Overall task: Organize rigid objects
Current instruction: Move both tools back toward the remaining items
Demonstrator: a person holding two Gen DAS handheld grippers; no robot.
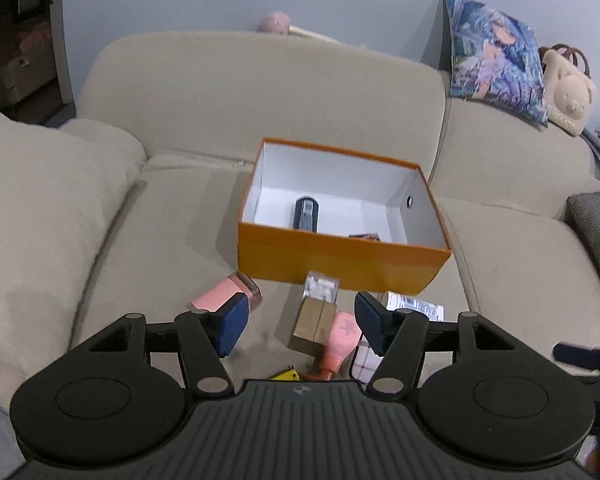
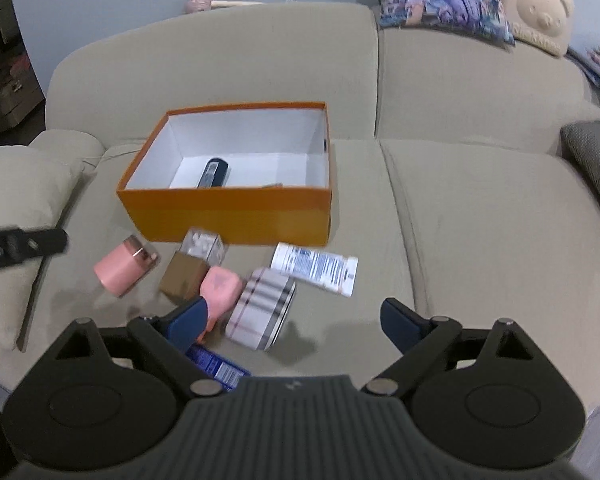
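An open orange box [image 1: 340, 258] [image 2: 228, 210] sits on the sofa seat with a dark remote [image 1: 306, 213] [image 2: 213, 174] inside. In front of it lie a pink jar [image 2: 122, 268] [image 1: 220, 296], a brown box with a clear top [image 2: 190, 266] [image 1: 314, 316], a pink bottle [image 2: 219, 286] [image 1: 340, 340], a plaid case [image 2: 260, 308] and a white tube [image 2: 316, 268] [image 1: 414, 306]. My left gripper [image 1: 300, 326] is open above the brown box. My right gripper [image 2: 296, 320] is open above the plaid case. A blue item [image 2: 216, 364] lies under its left finger.
The beige sofa [image 2: 480, 220] has an armrest cushion [image 1: 40, 200] at left and a grey cushion [image 2: 596, 160] at right. A printed pillow [image 1: 496, 56] and a bear bag [image 1: 570, 92] sit on the backrest. A yellow item [image 1: 286, 375] peeks out near my left gripper's body.
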